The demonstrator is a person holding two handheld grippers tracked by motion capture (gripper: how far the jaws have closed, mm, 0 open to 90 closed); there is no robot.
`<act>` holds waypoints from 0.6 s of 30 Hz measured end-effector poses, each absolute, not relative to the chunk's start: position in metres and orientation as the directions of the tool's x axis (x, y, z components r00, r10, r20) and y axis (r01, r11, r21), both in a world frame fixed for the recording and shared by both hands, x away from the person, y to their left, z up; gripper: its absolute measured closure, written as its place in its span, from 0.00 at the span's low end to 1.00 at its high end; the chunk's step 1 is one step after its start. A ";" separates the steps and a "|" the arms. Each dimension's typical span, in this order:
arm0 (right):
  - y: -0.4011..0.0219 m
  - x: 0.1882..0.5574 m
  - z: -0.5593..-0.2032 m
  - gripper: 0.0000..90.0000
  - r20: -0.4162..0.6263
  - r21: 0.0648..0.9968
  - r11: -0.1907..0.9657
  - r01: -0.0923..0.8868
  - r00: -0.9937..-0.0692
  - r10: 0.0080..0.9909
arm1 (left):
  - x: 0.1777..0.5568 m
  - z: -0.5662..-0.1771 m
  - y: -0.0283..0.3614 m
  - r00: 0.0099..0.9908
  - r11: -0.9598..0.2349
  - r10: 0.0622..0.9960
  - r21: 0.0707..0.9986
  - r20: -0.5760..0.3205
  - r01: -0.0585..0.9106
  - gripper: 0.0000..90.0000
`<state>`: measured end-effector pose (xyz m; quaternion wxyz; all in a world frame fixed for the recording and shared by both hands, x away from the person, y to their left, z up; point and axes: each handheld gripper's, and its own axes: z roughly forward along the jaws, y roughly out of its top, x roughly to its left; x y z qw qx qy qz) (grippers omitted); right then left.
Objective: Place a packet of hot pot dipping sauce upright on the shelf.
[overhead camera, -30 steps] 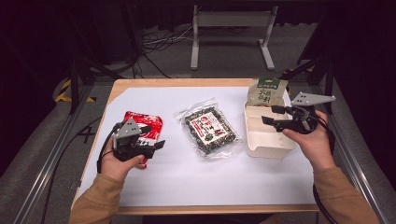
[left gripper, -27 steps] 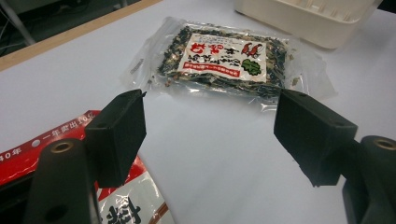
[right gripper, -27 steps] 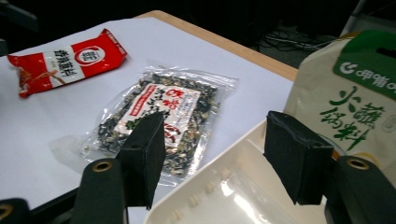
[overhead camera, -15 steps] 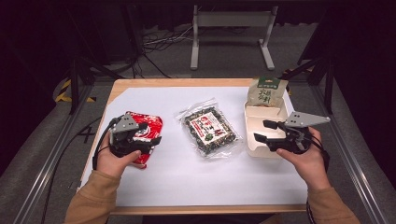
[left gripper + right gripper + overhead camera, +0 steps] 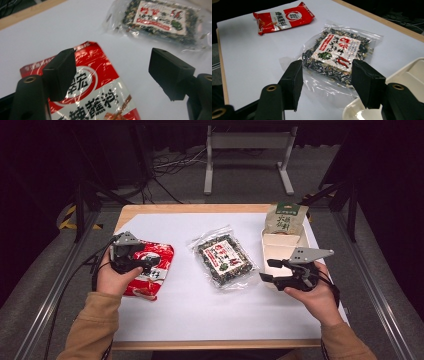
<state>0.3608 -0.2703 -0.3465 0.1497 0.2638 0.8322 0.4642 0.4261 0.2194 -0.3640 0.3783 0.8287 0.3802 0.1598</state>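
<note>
Hidden, cropped and blurred bits

In the high view the left tool sits over the red snack packet, so the packet's left half is covered and its print is too small to read. The left gripper view slices that red snack packet off at the bottom edge, and the clear seaweed bag is soft, out of focus and cropped at the top and right. In the right gripper view the white tray runs out past the right and bottom edges, and the bag's near edge slips behind the black pads. Up high, the green-topped pouch stands behind the tray's far end, lettering unreadable.
</note>
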 end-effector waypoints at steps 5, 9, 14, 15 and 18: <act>-0.262 0.361 -0.354 0.48 -0.001 0.839 0.454 0.299 -0.835 0.551 | 0.437 -0.375 0.229 0.633 -0.414 0.773 0.722 -0.042 0.555 0.22; -0.258 0.360 -0.357 0.47 -0.004 0.836 0.464 0.292 -0.843 0.537 | 0.446 -0.386 0.239 0.601 -0.371 0.795 0.714 -0.087 0.594 0.22; -0.257 0.360 -0.358 0.46 -0.007 0.836 0.468 0.287 -0.847 0.532 | 0.450 -0.393 0.247 0.569 -0.358 0.816 0.687 -0.098 0.632 0.24; -0.257 0.360 -0.359 0.46 -0.006 0.835 0.468 0.289 -0.847 0.532 | 0.451 -0.395 0.250 0.561 -0.354 0.821 0.676 -0.106 0.646 0.24; -0.256 0.360 -0.360 0.45 -0.005 0.833 0.470 0.290 -0.847 0.531 | 0.452 -0.400 0.255 0.524 -0.339 0.843 0.639 -0.119 0.690 0.25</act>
